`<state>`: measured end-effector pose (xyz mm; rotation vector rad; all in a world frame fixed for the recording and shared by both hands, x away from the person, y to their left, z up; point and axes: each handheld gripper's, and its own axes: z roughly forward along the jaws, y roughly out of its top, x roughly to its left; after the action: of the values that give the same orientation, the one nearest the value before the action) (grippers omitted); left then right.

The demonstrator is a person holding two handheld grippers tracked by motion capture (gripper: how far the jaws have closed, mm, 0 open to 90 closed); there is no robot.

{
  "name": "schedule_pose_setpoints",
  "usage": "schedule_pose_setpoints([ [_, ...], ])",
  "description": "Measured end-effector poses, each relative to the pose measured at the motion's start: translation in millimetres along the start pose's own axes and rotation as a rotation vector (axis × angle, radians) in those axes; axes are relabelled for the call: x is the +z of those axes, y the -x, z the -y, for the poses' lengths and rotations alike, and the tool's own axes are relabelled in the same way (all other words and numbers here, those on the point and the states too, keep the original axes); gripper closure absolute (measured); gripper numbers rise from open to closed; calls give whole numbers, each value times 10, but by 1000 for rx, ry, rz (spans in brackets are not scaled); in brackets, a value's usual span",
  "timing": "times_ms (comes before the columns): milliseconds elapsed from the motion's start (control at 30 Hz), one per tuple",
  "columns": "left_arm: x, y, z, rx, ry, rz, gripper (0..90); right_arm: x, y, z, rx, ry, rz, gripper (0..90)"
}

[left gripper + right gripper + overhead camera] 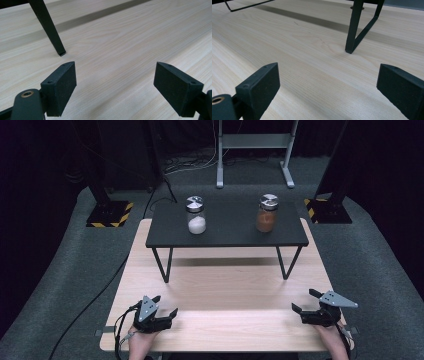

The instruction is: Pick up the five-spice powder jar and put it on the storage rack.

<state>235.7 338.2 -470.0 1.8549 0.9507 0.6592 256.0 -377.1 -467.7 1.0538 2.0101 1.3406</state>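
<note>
Two glass jars stand on a low black shelf (227, 227) w/ hairpin legs, which sits at the far half of a light wood table (225, 290). Left jar (196, 215) holds white powder in its lower part; right jar (267, 213) holds orange-brown powder, fuller. Both upright, well apart, each w/ a lid carrying a black-and-white quartered marker. No readable writing or brand on either; labels too small to tell.

Left gripper (167, 307) rests near the table's front left corner, held by a hand (141, 340); jaws wide apart, nothing btwn them. In the left gripper view its pads (61, 86) flank bare wood, w/ a shelf leg (50, 30) ahead.

Right gripper (306, 301) sits near the front right corner, hand (332, 337) behind it; jaws likewise spread wide, empty. Right gripper view: pads (262, 86) over bare wood grain, a shelf leg (354, 27) ahead.

Beyond the table: grey carpet, a metal stand (255, 150), cables on the floor, and yellow-black hazard striping on dark bases (110, 214) at both sides.
</note>
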Motion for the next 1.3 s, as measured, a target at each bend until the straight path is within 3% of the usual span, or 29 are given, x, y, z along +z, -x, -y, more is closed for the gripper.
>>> schedule_pose_setpoints([
  [1300,-6,-5,8,6,4,7,174,23,50,-40,3,-23,-26,71],
])
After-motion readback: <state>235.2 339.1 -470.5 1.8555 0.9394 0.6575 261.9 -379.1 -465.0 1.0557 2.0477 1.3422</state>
